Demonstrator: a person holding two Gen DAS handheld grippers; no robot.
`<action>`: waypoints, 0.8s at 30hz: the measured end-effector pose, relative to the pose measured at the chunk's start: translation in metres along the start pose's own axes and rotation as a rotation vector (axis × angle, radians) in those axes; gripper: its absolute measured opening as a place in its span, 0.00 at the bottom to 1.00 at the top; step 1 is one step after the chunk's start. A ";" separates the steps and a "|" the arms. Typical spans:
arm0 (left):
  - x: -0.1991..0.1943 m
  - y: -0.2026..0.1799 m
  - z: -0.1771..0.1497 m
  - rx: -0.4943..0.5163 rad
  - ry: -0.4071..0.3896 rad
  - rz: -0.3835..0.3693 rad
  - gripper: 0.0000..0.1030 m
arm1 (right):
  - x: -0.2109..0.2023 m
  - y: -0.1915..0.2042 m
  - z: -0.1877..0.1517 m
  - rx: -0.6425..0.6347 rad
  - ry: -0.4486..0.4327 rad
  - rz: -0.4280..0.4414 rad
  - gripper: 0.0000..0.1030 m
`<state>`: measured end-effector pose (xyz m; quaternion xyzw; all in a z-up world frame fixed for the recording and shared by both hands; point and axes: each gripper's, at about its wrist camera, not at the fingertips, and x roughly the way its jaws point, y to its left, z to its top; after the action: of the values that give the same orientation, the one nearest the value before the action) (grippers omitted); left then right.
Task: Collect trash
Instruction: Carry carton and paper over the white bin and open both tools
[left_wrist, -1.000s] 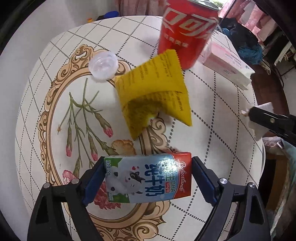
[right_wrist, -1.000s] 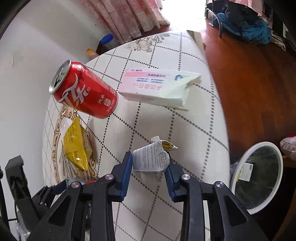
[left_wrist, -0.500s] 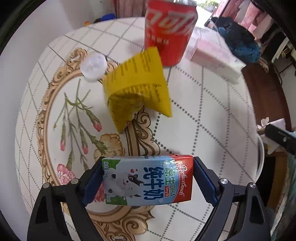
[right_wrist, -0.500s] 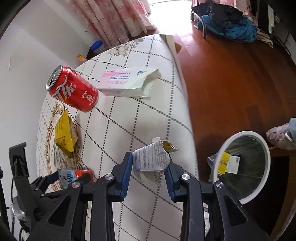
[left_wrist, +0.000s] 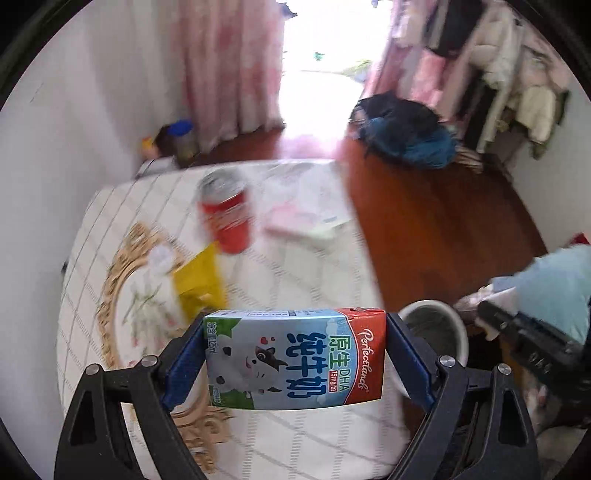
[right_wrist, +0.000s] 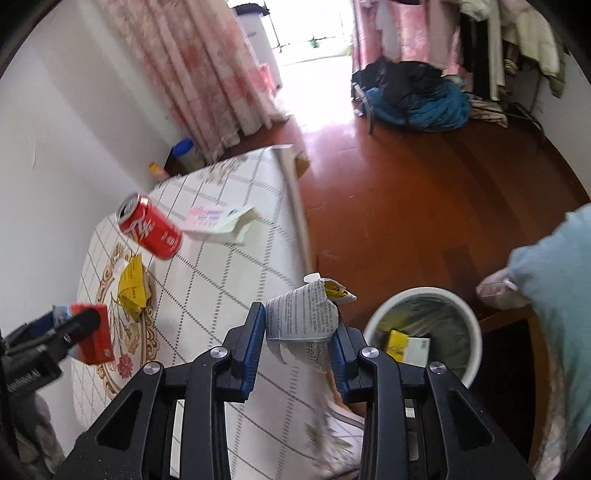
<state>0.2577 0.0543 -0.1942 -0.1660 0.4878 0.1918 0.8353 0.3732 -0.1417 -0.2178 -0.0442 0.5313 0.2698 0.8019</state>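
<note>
Left gripper (left_wrist: 295, 363): clamped on milk carton (left_wrist: 295, 358).
Right gripper (right_wrist: 298, 345): pinching crumpled wrapper (right_wrist: 301, 317).
Risk: early release may drop either beside the white bin (right_wrist: 476, 332).

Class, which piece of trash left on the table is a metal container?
The red drink can; the yellow wrapper and pink-and-white box beside it are paper or foil.

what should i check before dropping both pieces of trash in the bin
1. Left hand-held gripper clamped on milk carton: ok.
2. Right hand-held gripper shut on crumpled wrapper: ok.
3. White bin open, with room inside: ok.
4. Wrapper directly over the bin: not ok, it is over the table edge beside it.
5. Carton over the bin: not ok, it is above the table.
6. Red can and yellow packet clear of both loads: ok.
</note>
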 end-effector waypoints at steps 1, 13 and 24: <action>-0.002 -0.016 0.000 0.022 -0.009 -0.020 0.88 | -0.008 -0.010 0.000 0.012 -0.007 -0.003 0.33; 0.069 -0.169 -0.003 0.170 0.146 -0.235 0.88 | -0.029 -0.169 -0.030 0.206 0.038 -0.111 0.33; 0.179 -0.231 0.002 0.090 0.471 -0.374 0.95 | 0.053 -0.240 -0.060 0.300 0.201 -0.110 0.33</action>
<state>0.4516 -0.1176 -0.3299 -0.2560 0.6369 -0.0310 0.7266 0.4539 -0.3472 -0.3420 0.0200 0.6397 0.1377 0.7559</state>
